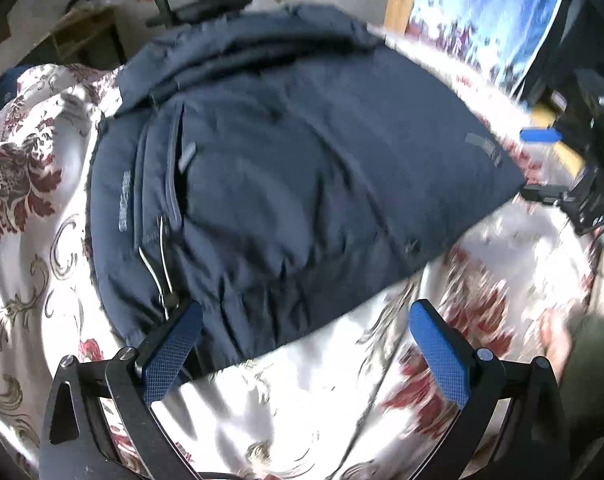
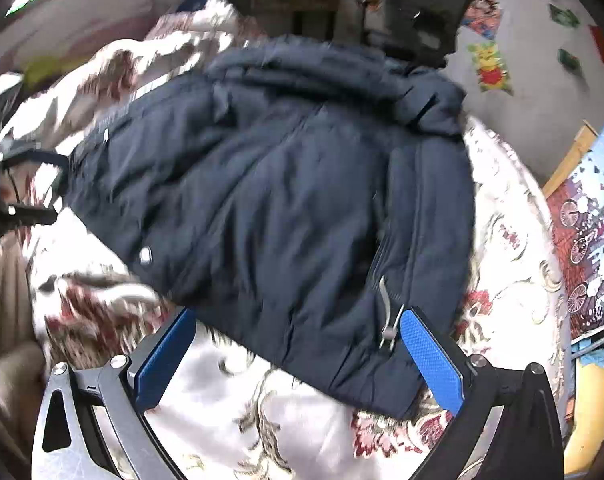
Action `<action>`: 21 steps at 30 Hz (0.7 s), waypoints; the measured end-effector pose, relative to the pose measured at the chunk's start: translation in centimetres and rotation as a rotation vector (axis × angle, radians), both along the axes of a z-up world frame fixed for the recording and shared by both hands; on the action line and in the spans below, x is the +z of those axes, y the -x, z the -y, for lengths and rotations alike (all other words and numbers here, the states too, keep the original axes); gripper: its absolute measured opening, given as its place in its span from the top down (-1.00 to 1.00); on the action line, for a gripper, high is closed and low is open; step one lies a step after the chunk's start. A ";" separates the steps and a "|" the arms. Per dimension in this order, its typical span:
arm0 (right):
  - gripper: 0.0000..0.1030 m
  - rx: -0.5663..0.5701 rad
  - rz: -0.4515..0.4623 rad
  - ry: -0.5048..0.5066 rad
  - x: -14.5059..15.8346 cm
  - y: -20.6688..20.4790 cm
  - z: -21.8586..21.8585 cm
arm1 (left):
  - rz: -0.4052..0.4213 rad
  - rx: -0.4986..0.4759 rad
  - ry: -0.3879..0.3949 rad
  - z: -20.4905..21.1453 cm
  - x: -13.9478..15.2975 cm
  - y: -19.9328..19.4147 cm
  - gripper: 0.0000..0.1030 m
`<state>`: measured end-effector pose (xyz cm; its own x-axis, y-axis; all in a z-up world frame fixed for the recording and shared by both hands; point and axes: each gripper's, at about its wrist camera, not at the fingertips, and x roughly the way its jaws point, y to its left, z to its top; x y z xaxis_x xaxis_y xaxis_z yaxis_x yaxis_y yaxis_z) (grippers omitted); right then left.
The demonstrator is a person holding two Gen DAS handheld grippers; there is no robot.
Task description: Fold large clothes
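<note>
A bed (image 1: 42,264) with a floral cream-and-red cover carries one dark navy padded jacket (image 1: 286,160), lying flat across its middle, hood end toward the far wall. Beyond it stands one black office chair (image 2: 426,12), with cartoon stickers (image 2: 490,66) on the wall beside it. The left gripper (image 1: 306,320) and right gripper (image 2: 298,328) both hang at the jacket's near hem, fingers spread wide, grasping nothing.

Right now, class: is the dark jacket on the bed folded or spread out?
Partly folded: the jacket lies compact on the floral bedspread, no sleeves sticking out. Both tools are open, holding nothing.
</note>
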<state>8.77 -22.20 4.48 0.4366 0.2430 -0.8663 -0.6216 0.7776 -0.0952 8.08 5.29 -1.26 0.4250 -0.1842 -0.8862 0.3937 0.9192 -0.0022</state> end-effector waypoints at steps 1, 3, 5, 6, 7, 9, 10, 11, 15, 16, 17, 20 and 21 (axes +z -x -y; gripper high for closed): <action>-1.00 -0.002 -0.016 0.009 -0.6 0.0 0.1 | -0.014 0.006 -0.026 0.0 -0.5 -0.1 -0.97; -1.00 -0.014 -0.045 0.022 -1.7 -0.2 0.2 | -0.048 0.025 -0.072 0.0 -1.4 -0.5 -0.97; -1.00 -0.030 -0.069 0.048 -2.6 -0.5 0.4 | -0.071 0.039 -0.104 -0.1 -2.2 -0.9 -0.97; -1.00 -0.038 -0.077 0.059 -3.0 -0.7 0.5 | -0.083 0.045 -0.126 -0.1 -2.6 -1.1 -0.97; -1.00 -0.043 -0.082 0.062 -3.3 -0.8 0.7 | -0.091 0.046 -0.142 -0.2 -3.0 -1.3 -0.97; -1.00 -0.049 -0.097 0.071 -3.9 -1.0 1.0 | -0.111 0.040 -0.175 0.0 -3.9 -1.4 -0.97; -1.00 -0.050 -0.100 0.081 -4.1 -1.0 1.1 | -0.117 0.036 -0.192 0.0 -4.3 -1.6 -0.97; -1.00 -0.045 -0.100 0.098 -4.5 -1.0 1.1 | -0.120 0.031 -0.213 0.1 -4.8 -1.7 -0.97; -1.00 -0.022 -0.082 0.171 -6.1 -0.8 1.0 | -0.126 0.020 -0.255 0.2 -6.1 -1.9 -0.97; -1.00 -0.011 -0.077 0.197 -6.5 -0.8 0.8 | -0.128 0.022 -0.256 0.1 -6.2 -2.0 -0.97; -1.00 0.000 -0.068 0.226 -7.0 -0.6 0.6 | -0.132 0.024 -0.254 -0.1 -6.3 -2.1 -0.97; -1.00 0.040 -0.016 0.300 -8.1 -0.1 -0.1 | -0.144 0.031 -0.251 -0.6 -6.8 -2.7 -0.97; -1.00 0.052 0.008 0.313 -8.3 0.1 -0.4 | -0.146 0.032 -0.251 -0.6 -6.7 -3.1 -0.97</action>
